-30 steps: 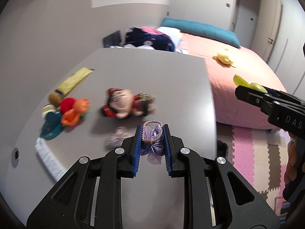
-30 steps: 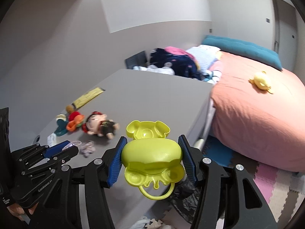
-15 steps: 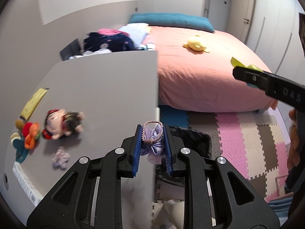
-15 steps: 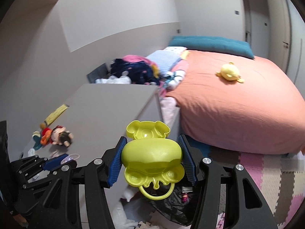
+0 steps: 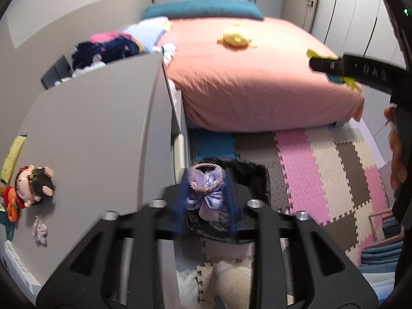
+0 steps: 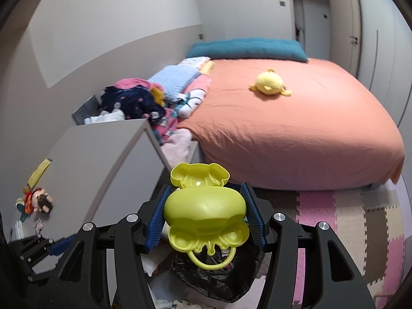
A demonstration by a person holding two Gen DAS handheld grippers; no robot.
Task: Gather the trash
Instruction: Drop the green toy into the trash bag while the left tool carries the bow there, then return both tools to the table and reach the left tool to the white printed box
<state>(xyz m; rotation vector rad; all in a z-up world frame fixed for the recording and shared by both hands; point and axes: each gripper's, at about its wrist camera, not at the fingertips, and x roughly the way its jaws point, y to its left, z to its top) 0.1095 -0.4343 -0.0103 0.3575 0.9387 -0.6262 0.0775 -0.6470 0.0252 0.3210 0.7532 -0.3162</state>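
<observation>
I had both grippers out past the desk (image 5: 103, 128) edge, above the black bin (image 5: 252, 177) on the floor, because that is where the trash goes.

The left gripper (image 5: 204, 198) carried one purple hair bow (image 5: 204, 193). Its jaws had just been opening; the bow sat between the blurred blue pads, which looked to have let go of it, right over the bin mouth. I judged this to be the drop.

The right gripper (image 6: 206, 219) carried one yellow case (image 6: 203, 213), lid flipped up, ring hanging toward the bin bag (image 6: 219, 278) below. Its jaws had also just been widening. The pads stood at the case's sides with a sliver of gap on the left, so I read the grip as coming off rather than pinching.

Left on the desk I counted one doll (image 5: 33, 185), one small scrunchie (image 5: 40, 230), one yellow packet (image 5: 13, 154), and some orange and teal toys at the frame edge, too cut off to count. One yellow plush (image 6: 269, 82) lay on the bed (image 6: 296, 128).
</observation>
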